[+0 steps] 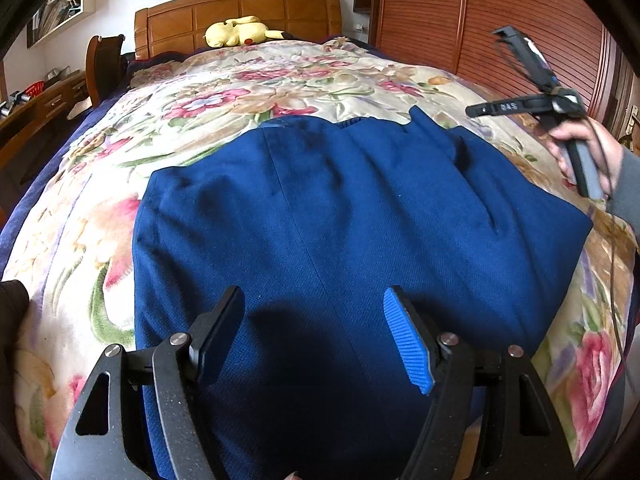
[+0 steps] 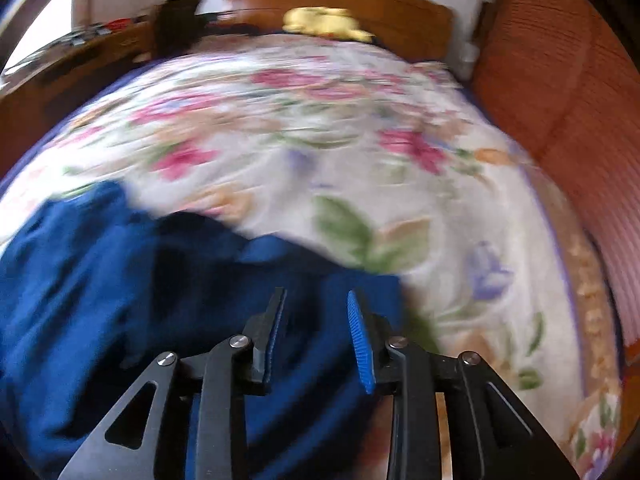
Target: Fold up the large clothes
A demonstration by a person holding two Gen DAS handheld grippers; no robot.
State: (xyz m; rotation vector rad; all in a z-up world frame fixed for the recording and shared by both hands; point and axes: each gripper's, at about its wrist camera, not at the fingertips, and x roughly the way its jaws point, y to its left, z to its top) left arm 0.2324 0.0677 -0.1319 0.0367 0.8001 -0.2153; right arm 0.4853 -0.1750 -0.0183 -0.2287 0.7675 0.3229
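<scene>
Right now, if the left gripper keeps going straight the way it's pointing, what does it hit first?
Most likely the blue garment. The left gripper is open and angled down over the cloth spread on the floral bedspread; how far off it is, is unclear.

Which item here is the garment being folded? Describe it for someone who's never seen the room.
Start at the bed with the wooden headboard and the floral quilt. The blue garment lies flat on the quilt's near half, in front of the open left gripper. It is the only plain, dark blue cloth there.
</scene>
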